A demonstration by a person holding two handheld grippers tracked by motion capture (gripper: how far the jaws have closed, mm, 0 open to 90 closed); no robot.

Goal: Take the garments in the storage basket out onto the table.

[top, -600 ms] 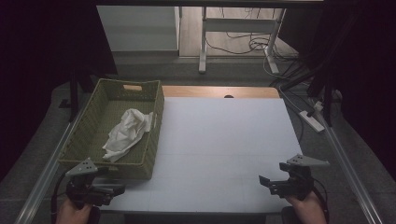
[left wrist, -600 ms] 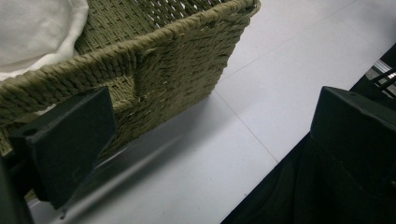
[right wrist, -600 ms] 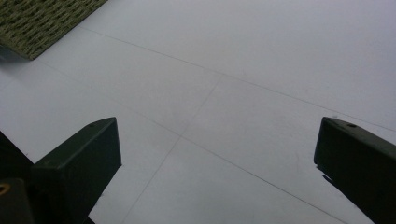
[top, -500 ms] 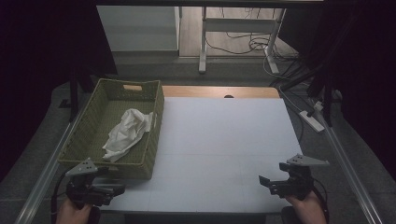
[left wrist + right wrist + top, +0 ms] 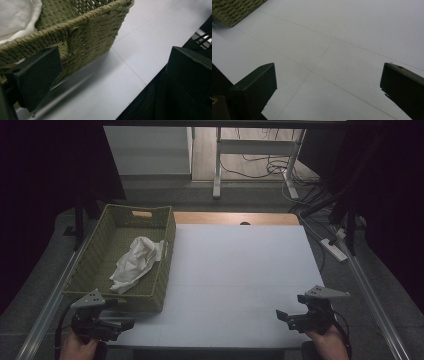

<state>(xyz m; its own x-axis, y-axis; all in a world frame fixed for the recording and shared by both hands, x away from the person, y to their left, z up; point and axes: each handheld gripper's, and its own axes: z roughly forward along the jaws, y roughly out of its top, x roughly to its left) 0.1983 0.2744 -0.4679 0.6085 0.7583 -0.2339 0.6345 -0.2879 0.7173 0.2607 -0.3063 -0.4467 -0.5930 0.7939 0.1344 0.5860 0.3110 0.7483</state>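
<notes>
Left jaws: spread wide with nothing between them; in the left gripper view one black jaw stands against the basket's near wall, the other over the table's near edge.
Left gripper (image 5: 125, 324): low at the near left corner of the table, just in front of the basket, its grey plate on top, pointing to the right along the near edge.
Left hand (image 5: 75, 347): wraps the gripper's rear, coming in from the bottom edge of the high view; a cable loops off behind it.
Right jaws: wide apart, gripping nothing; in the right gripper view both hang above bare table.
Right gripper (image 5: 281, 316): near the table's near right corner, pointing left, well apart from the basket.
Right hand (image 5: 327, 345): closed round the gripper's body from below.
Basket (image 5: 165, 247): woven, olive green, on the left side of the table, its long side running away from the person.
Cloth (image 5: 135, 262): white, crumpled, lying inside the basket near its middle.
Table (image 5: 240, 270): white, bare between the two grippers.
</notes>
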